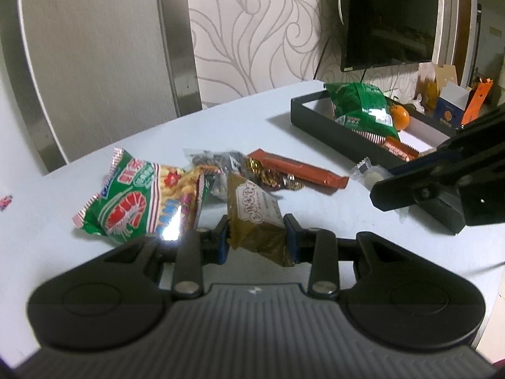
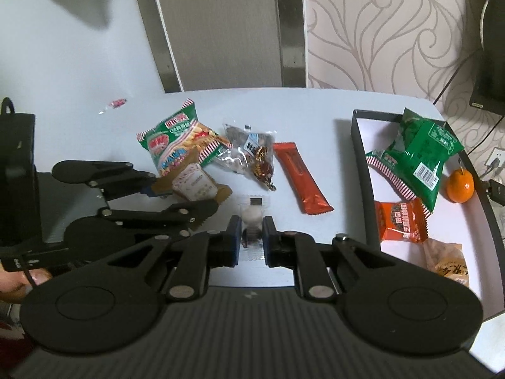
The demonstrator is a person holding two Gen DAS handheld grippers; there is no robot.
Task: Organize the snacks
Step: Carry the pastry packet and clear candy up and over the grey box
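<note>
Before you stands a pale blue-white table (image 2: 315,120). On it lie a green prawn-cracker bag (image 2: 176,140), a clear packet of dark nuts (image 2: 243,148), a long red-orange bar wrapper (image 2: 300,178), a small pink-wrapped sweet (image 2: 117,103) and a black-walled, white-floored tray (image 2: 358,158).

Room light was pretty dim and bluish, and both fisheye views bent hard at the edges. One harsh glare spot blew out on the shrimp chip bag (image 1: 172,230), and soft shadows sat on the table (image 1: 240,117).
</note>
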